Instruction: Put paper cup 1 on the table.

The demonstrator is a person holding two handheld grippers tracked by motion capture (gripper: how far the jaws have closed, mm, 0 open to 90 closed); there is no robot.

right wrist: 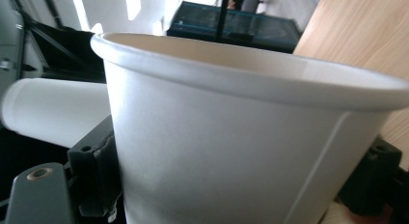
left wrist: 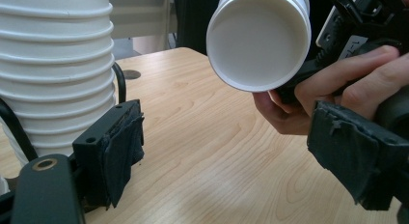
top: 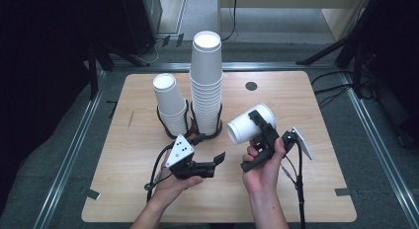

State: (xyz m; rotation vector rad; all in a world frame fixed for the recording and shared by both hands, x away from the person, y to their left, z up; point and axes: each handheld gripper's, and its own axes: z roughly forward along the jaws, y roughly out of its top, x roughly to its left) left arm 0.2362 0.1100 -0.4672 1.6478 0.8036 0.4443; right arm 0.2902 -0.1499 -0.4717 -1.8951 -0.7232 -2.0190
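Note:
A single white paper cup [top: 247, 125] lies tilted on its side above the table's right half, its open mouth turned left. My right gripper [top: 260, 124] is shut on its wall. The right gripper view has the cup [right wrist: 231, 147] clamped between the two jaws of that gripper [right wrist: 231, 188]. My left gripper [top: 209, 148] stands open and holds nothing, just left of the cup and in front of the tall cup stack [top: 206, 86]. In the left gripper view, the cup's mouth [left wrist: 260, 38] faces my open left gripper [left wrist: 236, 156], and the stack [left wrist: 58, 69] stands close at left.
A shorter cup stack [top: 170, 104] stands left of the tall one, each in a black wire holder [top: 217, 130]. A dark round hole [top: 251, 86] marks the wooden table [top: 306, 189] at back right. Stand legs and cables lie on the floor beyond the table.

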